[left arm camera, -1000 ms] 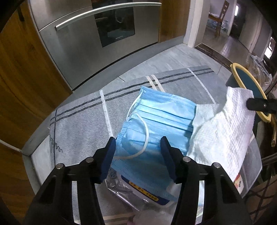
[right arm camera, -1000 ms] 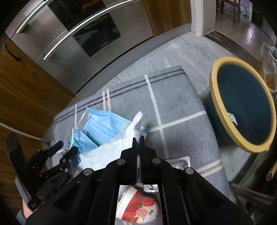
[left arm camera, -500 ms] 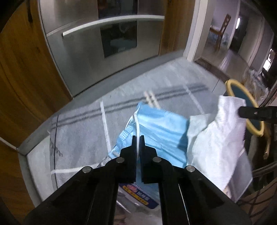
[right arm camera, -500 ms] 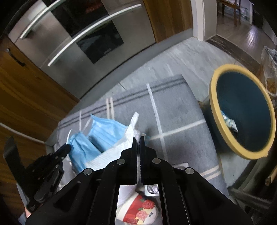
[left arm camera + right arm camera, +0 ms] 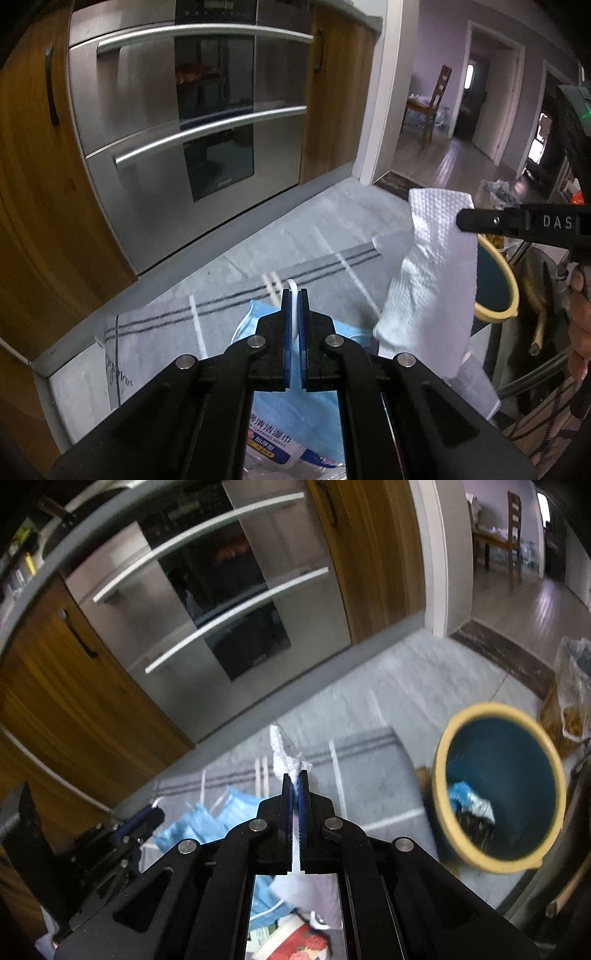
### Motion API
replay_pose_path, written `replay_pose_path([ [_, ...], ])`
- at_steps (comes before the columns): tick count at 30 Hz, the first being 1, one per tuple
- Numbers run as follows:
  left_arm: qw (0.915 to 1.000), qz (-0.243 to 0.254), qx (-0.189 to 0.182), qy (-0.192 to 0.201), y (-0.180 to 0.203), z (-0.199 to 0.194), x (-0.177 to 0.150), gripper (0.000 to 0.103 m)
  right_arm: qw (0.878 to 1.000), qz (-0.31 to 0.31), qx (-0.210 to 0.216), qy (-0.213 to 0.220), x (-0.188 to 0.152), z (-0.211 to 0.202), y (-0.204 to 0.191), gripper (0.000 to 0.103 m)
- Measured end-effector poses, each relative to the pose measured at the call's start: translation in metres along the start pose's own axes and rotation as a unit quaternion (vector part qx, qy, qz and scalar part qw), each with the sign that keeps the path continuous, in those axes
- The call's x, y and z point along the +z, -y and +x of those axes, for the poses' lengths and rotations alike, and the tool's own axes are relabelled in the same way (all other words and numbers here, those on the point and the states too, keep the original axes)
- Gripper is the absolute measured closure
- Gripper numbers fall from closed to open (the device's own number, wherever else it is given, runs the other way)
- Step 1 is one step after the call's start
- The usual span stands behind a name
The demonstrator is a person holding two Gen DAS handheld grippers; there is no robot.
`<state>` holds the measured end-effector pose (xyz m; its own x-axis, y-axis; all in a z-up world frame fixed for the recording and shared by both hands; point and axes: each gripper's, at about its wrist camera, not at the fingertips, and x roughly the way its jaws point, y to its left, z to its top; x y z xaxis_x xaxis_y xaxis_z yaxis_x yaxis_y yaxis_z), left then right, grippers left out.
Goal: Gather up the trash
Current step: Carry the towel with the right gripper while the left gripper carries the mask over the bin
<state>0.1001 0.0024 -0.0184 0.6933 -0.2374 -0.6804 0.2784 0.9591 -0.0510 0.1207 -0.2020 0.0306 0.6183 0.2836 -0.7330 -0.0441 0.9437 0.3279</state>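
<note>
Trash: one paper towel pinched in right jaws, one blue mask by its ear loop in left jaws.

two face masks, one paper towel, one bin

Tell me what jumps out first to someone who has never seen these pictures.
The white paper towel hangs in mid-air, pinched at its top by the right tongs. Below centre, the left tongs are shut on the white ear loop of a blue face mask. At right stands a yellow-rimmed blue bin with trash inside.
</note>
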Motion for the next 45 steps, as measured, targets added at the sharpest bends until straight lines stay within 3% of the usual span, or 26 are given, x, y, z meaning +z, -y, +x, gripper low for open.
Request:
replay_pose_path([
  [17,0.994,0.046,-0.04,0.09,0.047,-0.048,0.043,0.1,0.998,0.01,0.009,0.069,0.021,-0.042,0.03,0.1],
  [25,0.9909,0.069,-0.066,0.095,0.088,-0.047,0.063,0.1,0.994,0.038,-0.007,0.103,0.033,-0.059,0.063,0.1],
  [36,0.9824,0.103,-0.111,0.111,0.151,-0.04,0.106,0.1,0.982,0.106,-0.062,0.145,0.041,-0.069,0.122,0.1],
  [40,0.9767,0.119,-0.132,0.121,0.177,-0.034,0.118,0.1,0.972,0.129,-0.106,0.167,0.043,-0.077,0.142,0.1],
  [45,0.9737,0.133,-0.148,0.111,0.211,-0.017,0.122,0.1,0.962,0.168,-0.147,0.154,0.04,-0.071,0.171,0.1],
])
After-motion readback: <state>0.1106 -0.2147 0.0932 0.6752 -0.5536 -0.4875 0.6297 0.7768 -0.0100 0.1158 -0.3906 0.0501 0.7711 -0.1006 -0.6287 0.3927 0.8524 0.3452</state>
